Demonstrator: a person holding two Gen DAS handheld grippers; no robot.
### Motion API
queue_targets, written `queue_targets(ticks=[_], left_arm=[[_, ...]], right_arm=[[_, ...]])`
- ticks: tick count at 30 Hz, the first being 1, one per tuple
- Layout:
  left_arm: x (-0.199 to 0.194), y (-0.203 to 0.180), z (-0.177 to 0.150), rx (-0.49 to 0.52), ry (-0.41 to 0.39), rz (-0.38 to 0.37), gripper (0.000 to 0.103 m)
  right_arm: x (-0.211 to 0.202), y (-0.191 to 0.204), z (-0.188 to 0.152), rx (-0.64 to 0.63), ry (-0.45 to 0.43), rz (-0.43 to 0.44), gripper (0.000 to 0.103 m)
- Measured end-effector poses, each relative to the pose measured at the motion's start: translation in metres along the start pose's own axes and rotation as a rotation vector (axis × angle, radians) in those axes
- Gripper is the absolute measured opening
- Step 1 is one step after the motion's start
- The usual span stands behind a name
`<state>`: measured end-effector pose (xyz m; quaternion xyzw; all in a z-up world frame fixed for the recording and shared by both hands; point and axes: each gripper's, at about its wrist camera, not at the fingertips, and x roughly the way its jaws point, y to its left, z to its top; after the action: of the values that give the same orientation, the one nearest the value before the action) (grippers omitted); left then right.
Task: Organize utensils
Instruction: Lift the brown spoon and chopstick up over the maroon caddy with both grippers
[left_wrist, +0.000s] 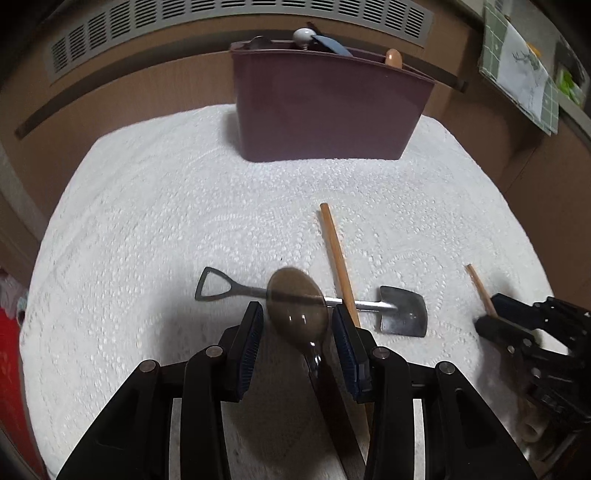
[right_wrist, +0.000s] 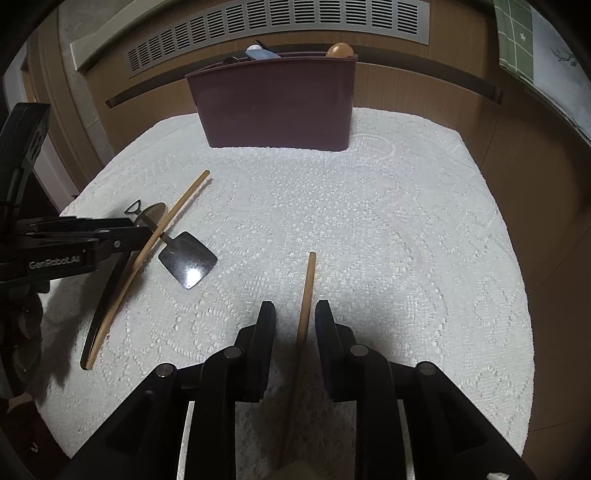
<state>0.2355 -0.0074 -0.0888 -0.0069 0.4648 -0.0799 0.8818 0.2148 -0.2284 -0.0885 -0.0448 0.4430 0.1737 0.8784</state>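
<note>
We're maybe halfway: some utensils already stand in the bin (left_wrist: 325, 110) far ahead, our left gripper (left_wrist: 297, 317) gapes around a blurry, seemingly unpinched spoon (left_wrist: 297, 303), and the right gripper (right_wrist: 294, 321) straddles a chopstick (right_wrist: 306, 295) unclamped, with the shovel spoon (left_wrist: 400, 310) and other chopstick (left_wrist: 338, 258) left.

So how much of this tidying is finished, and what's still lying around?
Part done: several utensils already stand in the brown bin. In hand: the left gripper straddles a dark spoon, jaws open on either side; the right gripper straddles a wooden stick, not yet closed. Left on the white cloth: a shovel-shaped spoon and another wooden stick.
</note>
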Motion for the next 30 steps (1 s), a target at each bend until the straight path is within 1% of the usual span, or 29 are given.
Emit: queue_targets(ticks=[1,2,4,6,7,8,10,11,12,15,19,22,25,30], left_arm=[[0.001,-0.001,0.001,0.003,0.002,0.006,0.04],[0.002,-0.002,0.002,0.005,0.005,0.012,0.04],[0.003,-0.002,0.003,0.007,0.008,0.015,0.039],[0.001,0.0,0.0,-0.011,-0.001,0.007,0.038],[0.0,0.001,-0.001,-0.02,-0.007,0.006,0.035],[-0.002,0.003,-0.003,-0.035,-0.016,-0.001,0.035],[-0.007,0.008,-0.007,-0.07,-0.022,-0.046,0.035],[-0.01,0.011,-0.009,-0.087,-0.022,-0.072,0.035],[-0.014,0.013,-0.01,-0.097,-0.022,-0.095,0.034],[-0.032,0.017,-0.011,-0.107,-0.067,-0.106,0.034],[-0.061,0.015,-0.008,-0.103,-0.149,-0.118,0.034],[-0.077,0.01,-0.007,-0.07,-0.195,-0.103,0.034],[-0.084,0.007,-0.006,-0.058,-0.211,-0.101,0.034],[-0.094,0.005,-0.007,-0.048,-0.235,-0.107,0.034]], right_arm=[[0.0,-0.002,0.0,0.021,0.005,0.027,0.03],[-0.001,-0.003,0.0,0.026,0.01,0.06,0.036],[0.0,0.002,0.001,-0.029,0.026,0.059,0.037],[0.0,0.004,-0.001,-0.039,0.024,0.052,0.037],[0.0,0.004,-0.001,-0.034,0.016,0.044,0.037],[0.0,0.007,-0.003,-0.047,0.005,0.021,0.035],[0.001,0.017,-0.004,-0.115,-0.018,-0.048,0.026],[0.001,0.02,-0.004,-0.145,-0.025,-0.059,0.013],[0.0,0.023,-0.003,-0.171,-0.032,-0.064,0.005],[-0.014,0.024,0.001,-0.169,-0.097,-0.037,0.005],[-0.04,0.018,0.013,-0.107,-0.18,0.005,0.005],[-0.055,0.015,0.02,-0.09,-0.227,-0.003,0.005],[-0.065,0.017,0.021,-0.093,-0.253,-0.018,0.005],[-0.07,0.023,0.02,-0.101,-0.276,-0.032,0.005]])
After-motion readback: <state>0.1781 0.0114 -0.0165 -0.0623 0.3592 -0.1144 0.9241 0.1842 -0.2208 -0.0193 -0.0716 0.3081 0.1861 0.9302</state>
